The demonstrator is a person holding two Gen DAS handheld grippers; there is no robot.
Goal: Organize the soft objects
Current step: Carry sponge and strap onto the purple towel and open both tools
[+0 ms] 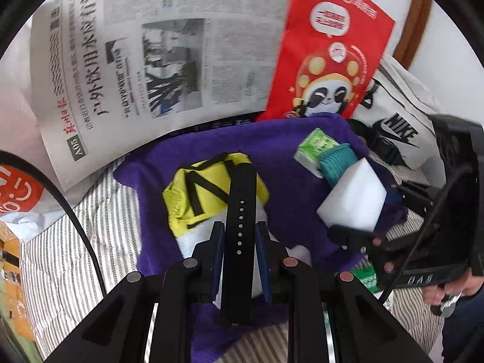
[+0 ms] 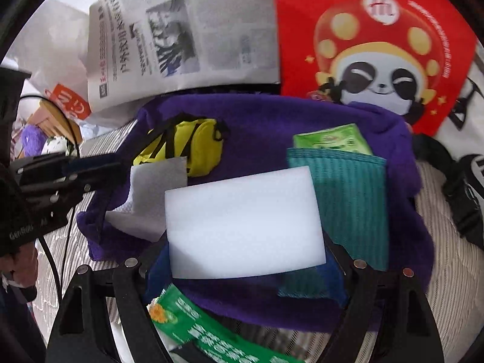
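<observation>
Left wrist view. The left gripper (image 1: 240, 236) has its fingers drawn close together, pinching a black strap (image 1: 240, 211) that runs upright between them. Beyond the strap lies a yellow pouch (image 1: 208, 193) with black bands, resting on a purple towel (image 1: 281, 157) spread over a striped sheet (image 1: 90, 227). A sheet of white paper (image 1: 196, 242) lies just under the fingers. To the right, the right gripper (image 1: 363, 227) carries a white sponge block (image 1: 354, 196); a teal cloth (image 1: 335, 163) and a green packet (image 1: 314, 148) lie just behind it on the towel. A newspaper (image 1: 151, 60) and a red bag (image 1: 329, 54) with a panda figure cover the far side; a white bag (image 1: 396, 121) with black lettering lies at right.

Right wrist view. The right gripper (image 2: 245, 260) has its fingers spread wide, with the white sponge block (image 2: 245, 220) sitting between them, its lower corners against both fingers. The teal cloth (image 2: 354, 199) lies beside and under the block, the green packet (image 2: 329, 139) behind it, all on the purple towel (image 2: 257, 121). The yellow pouch (image 2: 199, 145) lies at upper left, with white paper (image 2: 148, 199) beside it. The left gripper (image 2: 99, 166) enters from the left. A green wrapper (image 2: 205, 329) lies near the bottom. The newspaper (image 2: 187, 39) and red bag (image 2: 372, 48) lie beyond.
</observation>
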